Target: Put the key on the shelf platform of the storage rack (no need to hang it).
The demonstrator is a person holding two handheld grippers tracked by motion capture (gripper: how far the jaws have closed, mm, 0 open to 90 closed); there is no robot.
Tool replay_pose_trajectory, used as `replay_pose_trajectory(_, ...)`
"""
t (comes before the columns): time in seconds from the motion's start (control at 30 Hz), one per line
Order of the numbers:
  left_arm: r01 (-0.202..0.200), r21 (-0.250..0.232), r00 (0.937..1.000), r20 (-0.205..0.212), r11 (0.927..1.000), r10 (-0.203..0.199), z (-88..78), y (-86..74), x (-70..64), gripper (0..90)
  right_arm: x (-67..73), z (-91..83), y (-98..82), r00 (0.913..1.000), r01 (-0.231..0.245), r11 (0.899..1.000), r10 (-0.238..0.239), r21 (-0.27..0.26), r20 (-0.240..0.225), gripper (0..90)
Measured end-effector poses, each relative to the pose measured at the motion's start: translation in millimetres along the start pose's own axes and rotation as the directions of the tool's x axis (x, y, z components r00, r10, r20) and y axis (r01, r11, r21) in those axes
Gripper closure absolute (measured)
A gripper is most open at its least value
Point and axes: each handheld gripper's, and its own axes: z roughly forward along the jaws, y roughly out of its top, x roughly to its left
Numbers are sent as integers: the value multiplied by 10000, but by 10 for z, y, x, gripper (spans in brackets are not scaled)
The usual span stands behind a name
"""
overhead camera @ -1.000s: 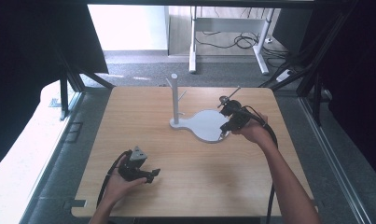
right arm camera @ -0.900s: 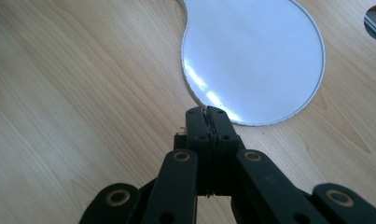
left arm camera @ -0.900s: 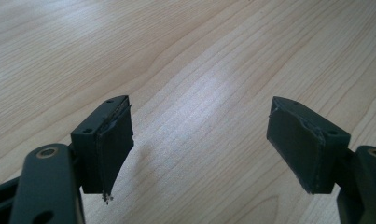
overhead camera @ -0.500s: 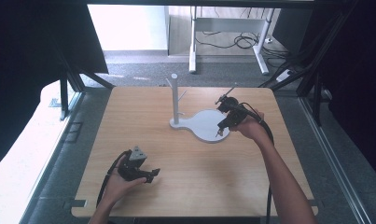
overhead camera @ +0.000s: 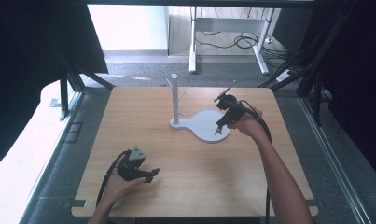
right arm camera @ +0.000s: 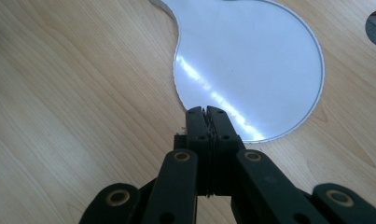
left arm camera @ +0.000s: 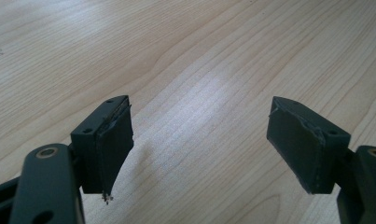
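The right gripper (right arm camera: 206, 112) has its fingers pressed flat together with nothing between them, their tips hovering over the near rim of the white stand base (right arm camera: 251, 60). That base is a flat, glossy, pear-shaped plate lying on the bench (overhead camera: 143, 116); its long axis runs from the broad round lobe under the gripper to a narrow neck where a slim white post (overhead camera: 174, 98) stands upright. The left gripper (left arm camera: 199, 140), near the bench's front edge, holds its fingers wide apart and empty above bare wood.
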Motion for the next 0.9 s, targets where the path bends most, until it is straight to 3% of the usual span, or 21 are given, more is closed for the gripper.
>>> replay_pose_trajectory(0.9,65,-27,10000,57,10000,-64,-9,-1,2,228,-78,101,170,9998,-190,9998,190,90,-58,896)
